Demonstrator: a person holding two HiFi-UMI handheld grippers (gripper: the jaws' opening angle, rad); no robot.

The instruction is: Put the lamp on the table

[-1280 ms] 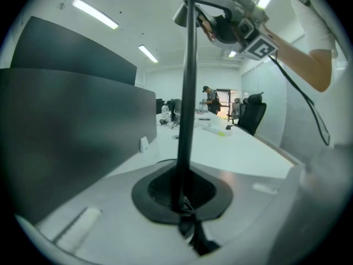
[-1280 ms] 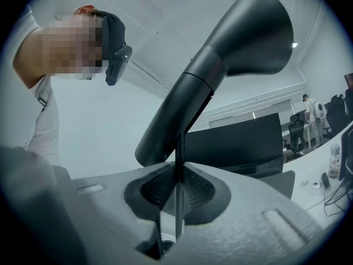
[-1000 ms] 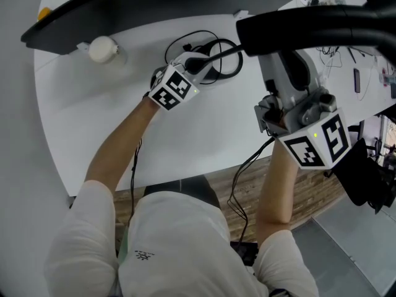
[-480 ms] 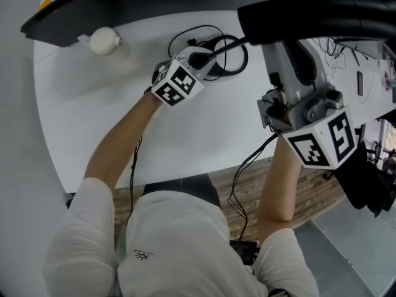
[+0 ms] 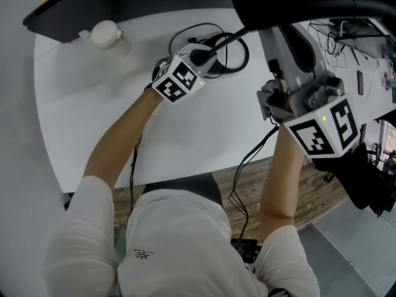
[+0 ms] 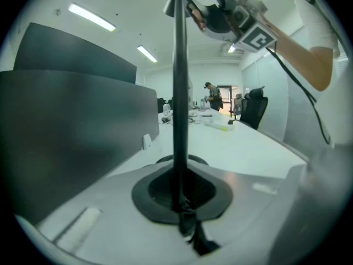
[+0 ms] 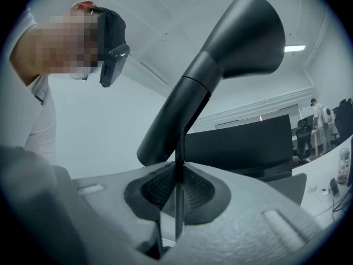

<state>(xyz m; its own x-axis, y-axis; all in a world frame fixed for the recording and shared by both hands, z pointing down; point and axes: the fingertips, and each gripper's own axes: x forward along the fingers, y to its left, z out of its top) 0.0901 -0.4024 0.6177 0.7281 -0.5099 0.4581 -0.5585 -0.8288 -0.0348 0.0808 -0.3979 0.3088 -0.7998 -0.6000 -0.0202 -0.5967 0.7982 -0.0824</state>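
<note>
Both grippers hold a black lamp above the white table (image 5: 124, 122). My left gripper (image 5: 198, 57) is shut on the lamp's thin black pole (image 6: 179, 93), which runs straight up between its jaws in the left gripper view. My right gripper (image 5: 273, 101) is higher and to the right, shut on a thin black rod (image 7: 178, 203) just under the cone-shaped lamp head (image 7: 226, 54). In the head view, the lamp head (image 5: 309, 5) spans the top right. A black cable (image 5: 216, 42) lies looped on the table by the left gripper.
A white round container (image 5: 105, 34) stands at the table's far left. A dark partition (image 5: 124, 2) runs along the back edge. Loose cables and small items (image 5: 337, 33) lie at the right. A black chair (image 5: 371, 184) stands on the wooden floor (image 5: 247, 197).
Both grippers, with the lamp in them, have shifted a little toward the far side of the table. Both grips are unchanged.
</note>
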